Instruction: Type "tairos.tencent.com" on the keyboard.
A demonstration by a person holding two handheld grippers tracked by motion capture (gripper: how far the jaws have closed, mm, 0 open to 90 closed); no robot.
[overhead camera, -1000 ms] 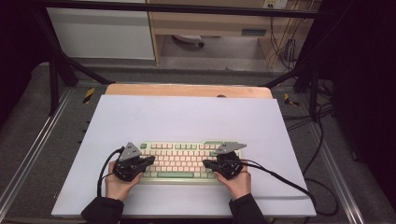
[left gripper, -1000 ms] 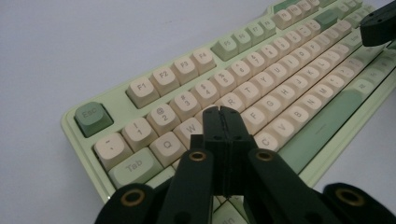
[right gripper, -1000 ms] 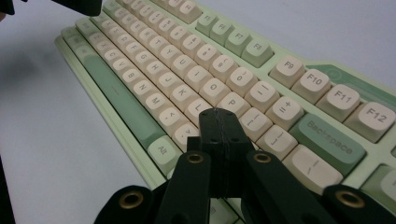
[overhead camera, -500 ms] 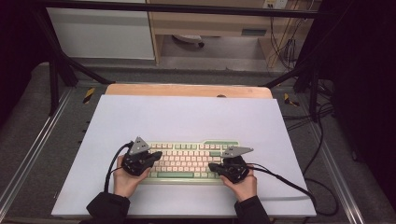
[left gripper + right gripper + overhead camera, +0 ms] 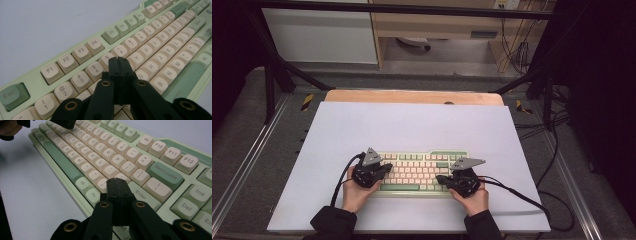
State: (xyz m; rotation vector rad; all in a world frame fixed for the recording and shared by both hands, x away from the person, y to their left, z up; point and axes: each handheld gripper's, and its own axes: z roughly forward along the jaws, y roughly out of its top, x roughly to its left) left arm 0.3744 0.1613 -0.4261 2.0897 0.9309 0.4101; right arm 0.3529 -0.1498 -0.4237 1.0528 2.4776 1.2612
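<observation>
Keyboard: a pale green keyboard (image 5: 414,172) with cream keys lies flat on the light sheet (image 5: 412,125), near the sheet's front edge and about midway between its left and right edges, long side parallel to that edge.
Sheet: it covers most of the wooden table (image 5: 412,96), whose bare strip shows along the far edge.
Left gripper: the left gripper (image 5: 379,170) sits over the keyboard's left end, held in the left hand (image 5: 357,195); its grey plate points toward the far edge.
Left jaws: in the left gripper view the left gripper (image 5: 120,63) has its two black jaws pressed together with nothing between them; the tips stand over the upper letter rows, between the 5 key (image 5: 106,58) and the Y key (image 5: 136,58). Whether the tips touch a key cannot be told.
Right gripper: the right gripper (image 5: 443,179) sits over the keyboard's right end, held in the right hand (image 5: 472,197); a cable (image 5: 522,197) trails from it toward the sheet's right front corner.
Right jaws: in the right gripper view the right gripper (image 5: 117,182) is likewise closed and empty, tips over the keys just left of the Enter key (image 5: 141,192), below the Backspace key (image 5: 165,175). Contact with a key cannot be told.
Spacing: the two grippers are well apart, one at each end of the keyboard.
</observation>
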